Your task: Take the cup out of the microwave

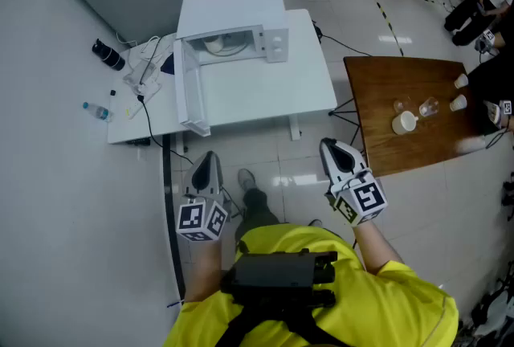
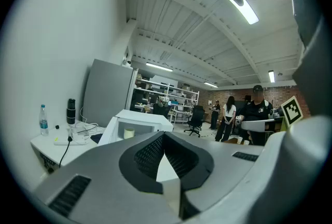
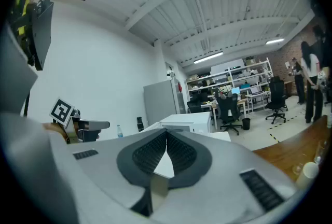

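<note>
Both the left gripper [image 1: 207,162] and right gripper [image 1: 334,151] have their jaws shut on nothing. The cup [image 2: 128,134] sits in the open microwave [image 1: 233,10] at the worktop's [image 1: 269,92] back edge.

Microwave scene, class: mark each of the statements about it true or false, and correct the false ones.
1. The microwave has its door open. True.
2. The right gripper holds the cup. False: its jaws are shut on nothing, and the cup sits inside the microwave.
3. Both grippers are short of the white table. True: the left gripper and the right one hang over the floor, near the person.
4. The brown table is bare. False: several cups stand on it.
5. The left gripper's jaws are wide apart. False: they are shut and empty.
</note>
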A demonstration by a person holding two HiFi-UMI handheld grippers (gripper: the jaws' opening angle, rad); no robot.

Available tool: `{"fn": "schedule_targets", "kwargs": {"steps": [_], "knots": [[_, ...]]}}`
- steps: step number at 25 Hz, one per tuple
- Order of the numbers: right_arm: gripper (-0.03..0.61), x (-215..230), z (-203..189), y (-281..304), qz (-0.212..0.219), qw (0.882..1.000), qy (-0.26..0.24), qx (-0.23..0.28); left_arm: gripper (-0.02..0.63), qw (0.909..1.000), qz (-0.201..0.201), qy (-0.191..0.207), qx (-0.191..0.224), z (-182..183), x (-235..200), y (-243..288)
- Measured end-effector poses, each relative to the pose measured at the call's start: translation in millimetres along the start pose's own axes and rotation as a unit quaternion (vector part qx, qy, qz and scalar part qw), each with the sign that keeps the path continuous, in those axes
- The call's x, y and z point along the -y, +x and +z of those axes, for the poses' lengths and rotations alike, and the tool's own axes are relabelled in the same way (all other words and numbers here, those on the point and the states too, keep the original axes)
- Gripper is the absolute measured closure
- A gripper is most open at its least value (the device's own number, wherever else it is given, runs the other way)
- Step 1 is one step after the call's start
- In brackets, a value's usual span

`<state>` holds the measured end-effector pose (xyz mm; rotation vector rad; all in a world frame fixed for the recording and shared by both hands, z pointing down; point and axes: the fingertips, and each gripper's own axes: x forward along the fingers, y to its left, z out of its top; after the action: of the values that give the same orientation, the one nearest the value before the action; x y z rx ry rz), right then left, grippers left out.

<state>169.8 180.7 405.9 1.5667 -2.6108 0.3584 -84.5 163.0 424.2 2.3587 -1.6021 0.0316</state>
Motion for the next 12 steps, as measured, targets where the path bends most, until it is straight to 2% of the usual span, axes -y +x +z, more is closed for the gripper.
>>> {"fn": "schedule_targets", "kwargs": {"steps": [2,8,9,10,11,12], "knots": [[0.532,-12.9,7.8,61.7,0.009,1.0,-0.006,0.003,0.609,1.0,-0.003,0.007,-0.001,16.7,-42.3,24.3],[0.532,-42.6,17.7,233.0,0.028,0.999,-0.03,-0.014,0.609,0.9995,-0.003,0.03,0.009,73.6,-158.4,81.7],[0.48,-45.5,14.7,257.3,0.034,0.999,-0.03,-0.021,0.609,0.9996,0.0,0.029,0.007,77.9,-174.7,89.3],[0.399,-46.6,9.4,281.5,0.039,0.998,-0.029,-0.029,0.609,0.9996,0.003,0.027,0.003,80.5,-189.2,96.7],[0.362,-44.9,2.1,305.6,0.041,0.998,-0.028,-0.037,0.609,0.9997,0.007,0.025,-0.001,81.5,-201.7,103.9],[0.362,-40.3,-7.1,330.6,0.038,0.998,-0.027,-0.043,0.609,0.9997,0.01,0.022,-0.006,81.3,-212.4,111.2]]}}
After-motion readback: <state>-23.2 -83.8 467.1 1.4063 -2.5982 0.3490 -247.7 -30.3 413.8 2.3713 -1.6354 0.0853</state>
